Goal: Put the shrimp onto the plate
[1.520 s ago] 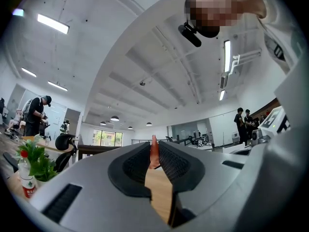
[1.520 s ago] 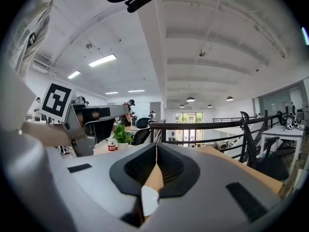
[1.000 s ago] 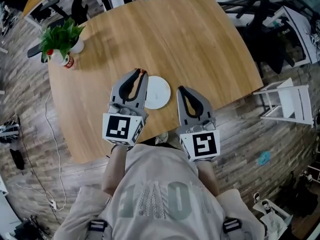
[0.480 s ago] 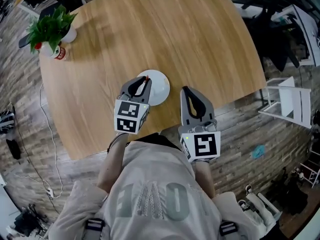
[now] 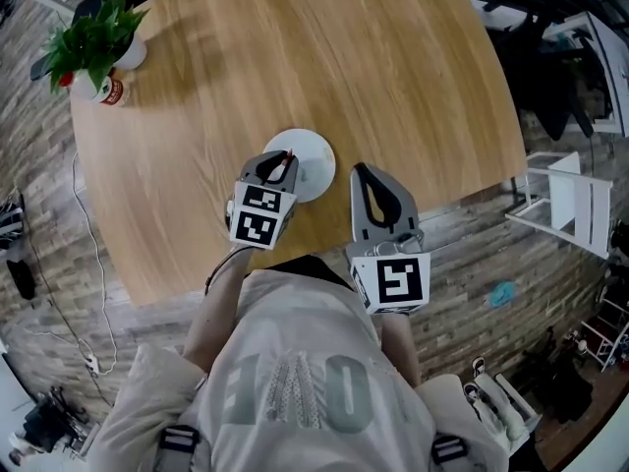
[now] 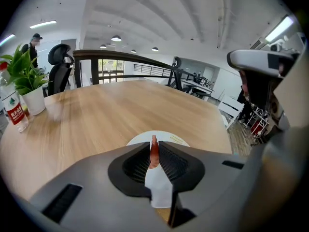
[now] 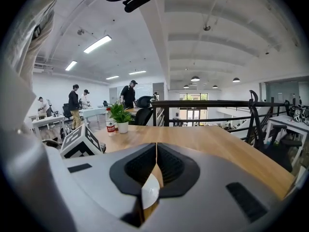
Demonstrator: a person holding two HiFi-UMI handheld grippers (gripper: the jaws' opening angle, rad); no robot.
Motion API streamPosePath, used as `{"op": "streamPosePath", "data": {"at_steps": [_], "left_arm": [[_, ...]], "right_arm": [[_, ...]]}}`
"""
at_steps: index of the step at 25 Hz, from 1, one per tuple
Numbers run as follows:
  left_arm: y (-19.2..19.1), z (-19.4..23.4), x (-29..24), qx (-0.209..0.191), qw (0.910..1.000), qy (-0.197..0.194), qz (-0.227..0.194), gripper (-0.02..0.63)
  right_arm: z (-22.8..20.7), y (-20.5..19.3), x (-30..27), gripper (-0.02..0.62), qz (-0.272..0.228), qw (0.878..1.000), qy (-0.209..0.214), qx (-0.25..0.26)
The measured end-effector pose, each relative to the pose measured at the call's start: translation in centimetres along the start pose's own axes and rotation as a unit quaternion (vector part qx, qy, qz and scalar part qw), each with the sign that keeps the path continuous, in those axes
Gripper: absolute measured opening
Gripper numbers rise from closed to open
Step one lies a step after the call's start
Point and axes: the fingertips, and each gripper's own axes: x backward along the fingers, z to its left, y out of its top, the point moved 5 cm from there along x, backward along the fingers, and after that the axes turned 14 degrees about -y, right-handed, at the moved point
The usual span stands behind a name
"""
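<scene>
A thin orange-red shrimp is pinched upright between the jaws of my left gripper, which is shut on it. In the head view the left gripper hovers over the near left edge of the round white plate, with the shrimp showing as a red sliver at its tip. In the left gripper view the plate lies just ahead of and under the jaws. My right gripper is to the right of the plate, above the table, shut with nothing in it.
The round wooden table has a potted green plant and a small red-labelled bottle at its far left. A white chair stands on the floor to the right. People stand in the background of the right gripper view.
My left gripper has moved forward and slightly right with the shrimp, from beside the plate to over its near edge. The right gripper has stayed about where it was.
</scene>
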Motion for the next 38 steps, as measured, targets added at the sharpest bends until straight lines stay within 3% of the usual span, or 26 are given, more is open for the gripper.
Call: {"op": "streamPosePath", "data": {"at_steps": [11, 23, 27, 32, 35, 38], "left_arm": [[-1.3, 0.3, -0.7, 0.024, 0.9994, -0.003, 0.026, 0.06], [-1.2, -0.2, -0.5, 0.005, 0.9993, 0.001, 0.037, 0.089], [0.6, -0.6, 0.6, 0.003, 1.0, 0.007, -0.005, 0.088], [4.6, -1.2, 3.2, -0.024, 0.9955, 0.022, -0.089, 0.084], [7.3, -2.1, 5.8, -0.065, 0.9863, 0.049, -0.143, 0.009], [9.5, -3.6, 8.8, -0.104, 0.9712, 0.066, -0.204, 0.009]], "right_arm": [[0.2, -0.9, -0.4, 0.02, 0.014, 1.0, 0.005, -0.004], [0.1, -0.7, 0.4, 0.021, 0.002, 1.0, 0.006, -0.001], [0.1, -0.3, 0.9, 0.02, -0.004, 1.0, 0.001, -0.008], [0.4, 0.7, 1.2, 0.02, -0.026, 1.0, 0.0, -0.011], [0.7, 1.7, 1.5, 0.02, -0.046, 0.999, 0.002, -0.009], [1.0, 2.9, 2.0, 0.021, -0.07, 0.998, 0.007, -0.005]]}}
